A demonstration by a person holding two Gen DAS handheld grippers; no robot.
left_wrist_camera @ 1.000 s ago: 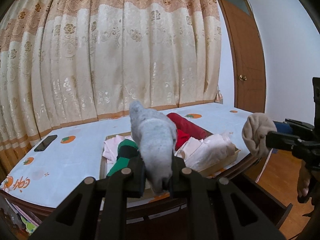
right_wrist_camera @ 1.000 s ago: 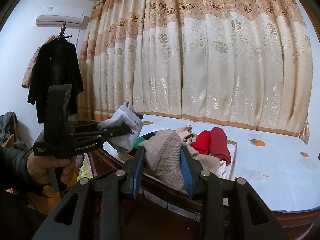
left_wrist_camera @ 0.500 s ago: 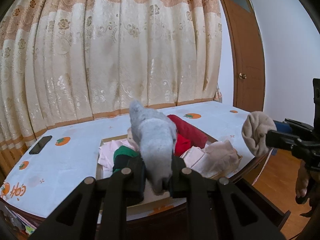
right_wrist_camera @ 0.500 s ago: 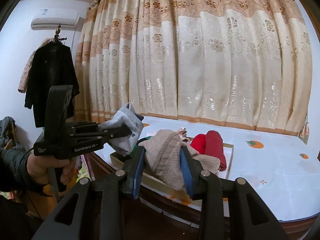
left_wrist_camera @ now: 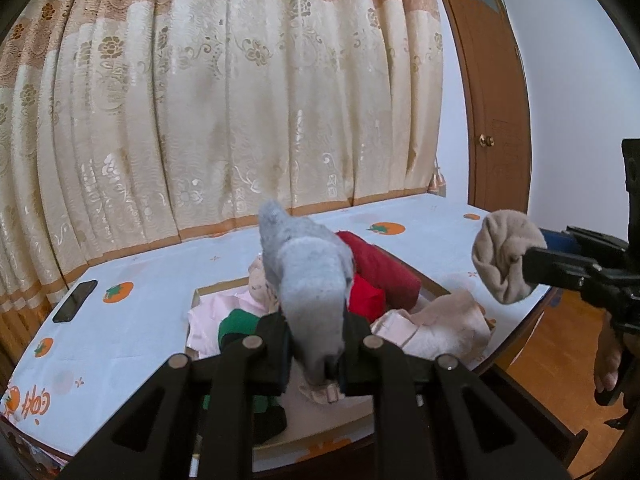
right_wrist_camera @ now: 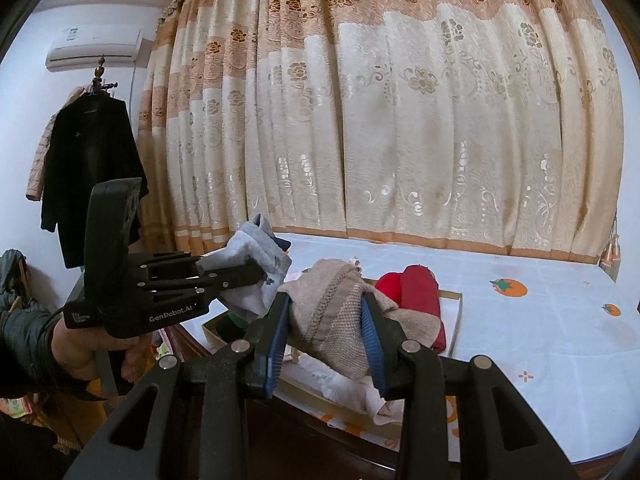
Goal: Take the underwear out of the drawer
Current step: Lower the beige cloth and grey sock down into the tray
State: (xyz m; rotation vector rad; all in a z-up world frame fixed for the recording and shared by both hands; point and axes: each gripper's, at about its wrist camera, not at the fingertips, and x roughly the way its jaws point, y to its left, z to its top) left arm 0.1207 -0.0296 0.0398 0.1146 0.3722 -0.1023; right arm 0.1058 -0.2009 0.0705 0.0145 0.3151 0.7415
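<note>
Both garments are already clear of the drawer. The left gripper (left_wrist_camera: 316, 356) has its jaws clamped nearly shut on a rolled grey piece of underwear (left_wrist_camera: 308, 276), which sticks up above a shallow tray (left_wrist_camera: 196, 296) standing on the desk (left_wrist_camera: 132, 320). The right gripper (right_wrist_camera: 326, 336) has its jaws partly open but pressed against a fatter beige knit bundle (right_wrist_camera: 336, 320), held up off the desk too. Neither piece touches the tray. In the tray lie other folded things: two red rolls (left_wrist_camera: 384, 276), a green one (left_wrist_camera: 236, 324), pale pink pieces (left_wrist_camera: 208, 316). Below the desk edge a dark drawer front (left_wrist_camera: 532, 412) stands pulled out. The lifting looks done to me; what remains is setting both bundles down, probably in the tray, and letting go.
</note>
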